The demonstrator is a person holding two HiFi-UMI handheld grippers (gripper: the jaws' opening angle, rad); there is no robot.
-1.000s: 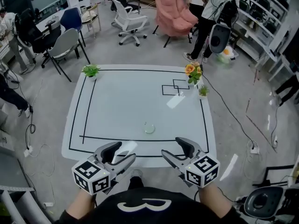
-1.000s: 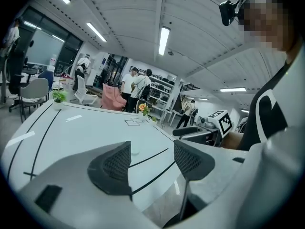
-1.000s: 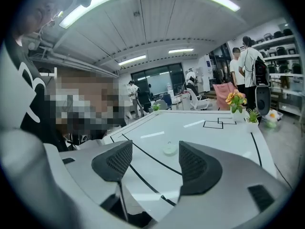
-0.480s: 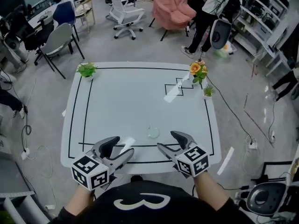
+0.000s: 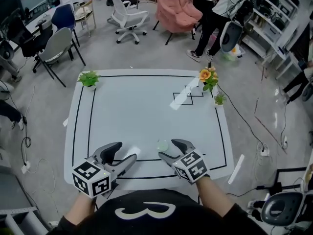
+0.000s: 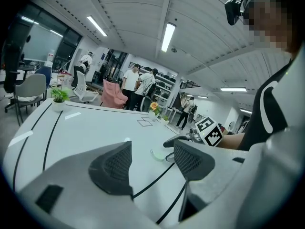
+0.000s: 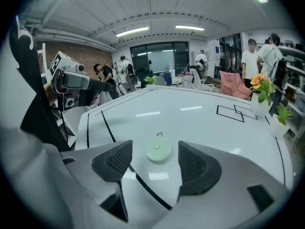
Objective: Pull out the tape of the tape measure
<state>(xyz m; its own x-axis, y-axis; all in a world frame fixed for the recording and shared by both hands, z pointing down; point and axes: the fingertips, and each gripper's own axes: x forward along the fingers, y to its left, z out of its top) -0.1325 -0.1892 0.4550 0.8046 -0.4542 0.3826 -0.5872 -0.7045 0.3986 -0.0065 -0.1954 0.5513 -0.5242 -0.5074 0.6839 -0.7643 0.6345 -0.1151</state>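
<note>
The tape measure (image 5: 163, 145) is a small round pale green disc lying flat on the white table (image 5: 142, 111), close to the near black line. In the right gripper view, the tape measure (image 7: 158, 151) has a small loop at its far side and lies just ahead of the gap between the jaws. My right gripper (image 5: 171, 149) is open, its tips right beside the disc and not closed on it. My left gripper (image 5: 123, 153) is open and holds nothing, a hand's width to the left. From the left gripper view, the tape measure (image 6: 157, 154) shows beyond the jaws, beside the right gripper (image 6: 183, 140).
Black tape lines frame the table. A green plant (image 5: 89, 78) stands at the far left corner, orange flowers (image 5: 208, 77) and a small green plant (image 5: 218, 99) at the far right. Office chairs, a pink armchair (image 5: 176, 9) and people stand beyond the table.
Both grippers have moved forward over the table's near edge. The right gripper has come up to the tape measure, its tips now beside it. Both stay open.
</note>
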